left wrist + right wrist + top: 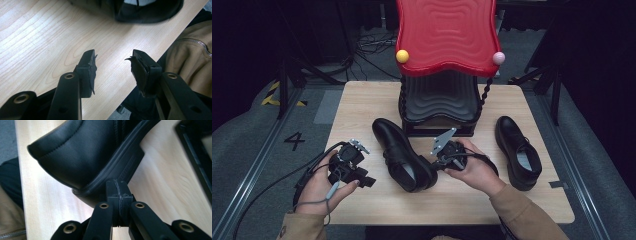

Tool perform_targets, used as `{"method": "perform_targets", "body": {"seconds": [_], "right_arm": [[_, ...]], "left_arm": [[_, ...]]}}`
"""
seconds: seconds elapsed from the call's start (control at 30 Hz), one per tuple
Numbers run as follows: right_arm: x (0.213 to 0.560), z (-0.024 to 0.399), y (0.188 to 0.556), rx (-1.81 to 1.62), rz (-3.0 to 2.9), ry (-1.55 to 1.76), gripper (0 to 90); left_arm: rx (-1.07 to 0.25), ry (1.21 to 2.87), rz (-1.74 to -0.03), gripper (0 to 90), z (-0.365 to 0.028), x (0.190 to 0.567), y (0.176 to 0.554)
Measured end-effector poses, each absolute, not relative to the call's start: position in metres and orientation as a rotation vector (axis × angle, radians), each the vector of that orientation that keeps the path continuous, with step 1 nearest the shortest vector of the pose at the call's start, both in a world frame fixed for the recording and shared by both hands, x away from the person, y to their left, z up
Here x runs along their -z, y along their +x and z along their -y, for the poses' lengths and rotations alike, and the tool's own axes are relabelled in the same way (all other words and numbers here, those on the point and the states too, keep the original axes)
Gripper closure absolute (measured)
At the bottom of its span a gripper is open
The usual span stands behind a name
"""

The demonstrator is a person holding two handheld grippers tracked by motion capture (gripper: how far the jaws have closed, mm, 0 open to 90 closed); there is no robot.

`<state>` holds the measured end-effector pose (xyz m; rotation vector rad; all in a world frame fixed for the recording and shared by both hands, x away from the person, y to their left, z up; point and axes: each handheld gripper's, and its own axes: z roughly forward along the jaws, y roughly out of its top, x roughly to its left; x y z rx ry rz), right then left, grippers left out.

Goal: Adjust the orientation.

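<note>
I see my right tool [435, 162] low on the worktop [362, 100], its two black jaws pressed flat together with nothing between them. In the right gripper view the joined tips [119, 192] sit right against the heel of the near black shoe [82, 155], touching the sole edge or just short of it; I cannot tell which.

From the high view that near black shoe [402, 152] lies in the middle of the worktop, toe towards eleven o'clock and heel towards five o'clock, with the right tool at the heel's three o'clock side. My right hand [474, 170] wraps the tool body from behind, and the grey plate on top tilts up towards twelve o'clock.

My left tool [367, 181] rests at about eight o'clock from the shoe, close beside it but apart from it. In the left gripper view its jaws stand apart over bare wood, holding nothing, and the worn pads [90, 71] show frayed edges. The shoe's heel end [147, 11] lies at the top of that view, past the jaws.

A second black shoe [518, 152] lies well apart at three o'clock, toe towards twelve o'clock. A red-topped rack [447, 35] with a black lower shelf stands at twelve o'clock, just behind both shoes.
</note>
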<state>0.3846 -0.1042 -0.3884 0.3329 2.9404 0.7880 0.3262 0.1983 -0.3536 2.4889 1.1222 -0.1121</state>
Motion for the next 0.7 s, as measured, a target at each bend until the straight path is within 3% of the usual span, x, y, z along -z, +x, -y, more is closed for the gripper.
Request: {"method": "perform_targets", "body": {"seconds": [0.2, 0.37, 0.47, 0.7], "right_arm": [[0.362, 0.14, 0.403, -0.943, -2.8, 0.533, 90.0], [0.353, 0.141, 0.398, -0.967, -2.813, 0.462, 89.5], [0.35, 0.133, 0.393, -0.976, -2.839, 0.394, 85.9], [0.351, 0.106, 0.389, -0.934, -2.92, 0.304, 67.5]], "left_arm": [[0.104, 2.488, -1.118, 55.0, -0.201, 0.353, 0.327], [0.11, 2.489, -1.125, 54.8, -0.199, 0.354, 0.326], [0.109, 2.488, -1.124, 54.7, -0.198, 0.353, 0.326], [0.112, 2.495, -1.118, 53.9, -0.199, 0.355, 0.327]]}}
